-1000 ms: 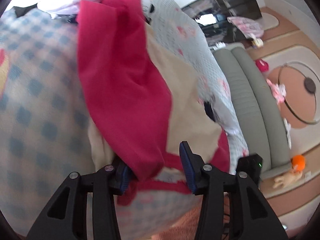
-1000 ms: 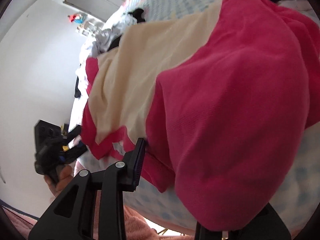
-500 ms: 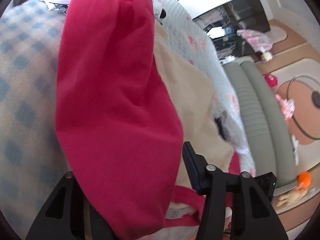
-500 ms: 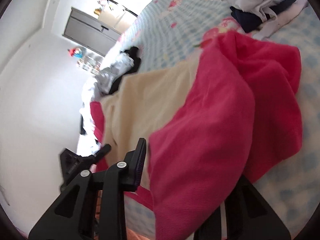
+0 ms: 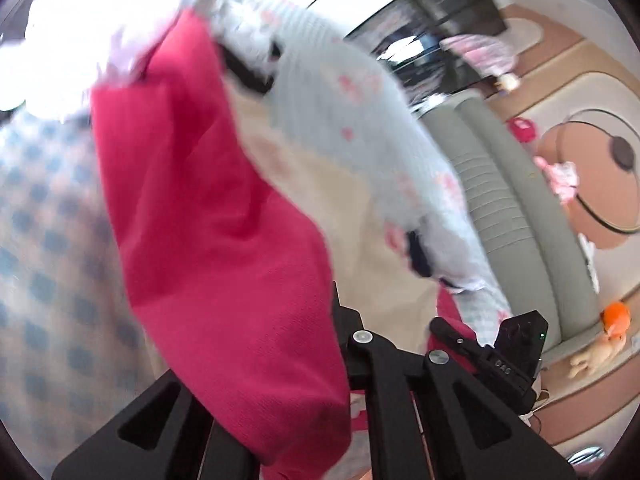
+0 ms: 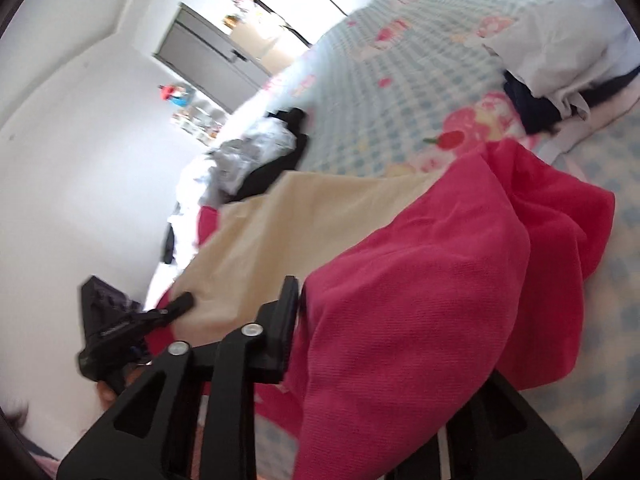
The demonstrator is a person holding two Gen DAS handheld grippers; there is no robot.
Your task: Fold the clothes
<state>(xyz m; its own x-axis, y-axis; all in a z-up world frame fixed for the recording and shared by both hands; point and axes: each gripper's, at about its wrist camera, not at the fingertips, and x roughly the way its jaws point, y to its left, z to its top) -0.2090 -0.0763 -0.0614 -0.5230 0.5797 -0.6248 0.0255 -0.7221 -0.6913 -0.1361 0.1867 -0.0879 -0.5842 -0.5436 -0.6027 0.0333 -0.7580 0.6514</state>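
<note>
Two grippers each hold a red sleeve of the red-and-cream top (image 6: pixel 320 216), which hangs partly lifted over the checked bedspread (image 6: pixel 400 52). The left gripper (image 5: pixel 280 360) has its fingers closed on the left sleeve (image 5: pixel 224 240); only one finger (image 5: pixel 340 320) shows, since the cloth drapes over the other. The right gripper (image 6: pixel 380 360) looks likewise clamped on the right sleeve (image 6: pixel 420 300), with one finger (image 6: pixel 288 312) visible and the other buried under fabric, so how firmly it grips is a judgement rather than something seen. The cream body of the top lies stretched between them, and a pile of other clothes (image 6: pixel 560 60) sits near the far end.

The likely trouble is a lopsided fold: if one sleeve is pulled further across than the other, the body would skew and the edges would not meet. A shallow bite on the thick cloth could also let a sleeve slip out mid-swing. The loose red fabric bunched near the pile could drag on the bedspread and crease underneath.

Compared with a second ago, both sleeves have been raised and swung, the left view now being blurred with motion. The left finger that showed then is now covered by cloth. The right view has tilted up, so more bed and the room's far wall appear.
</note>
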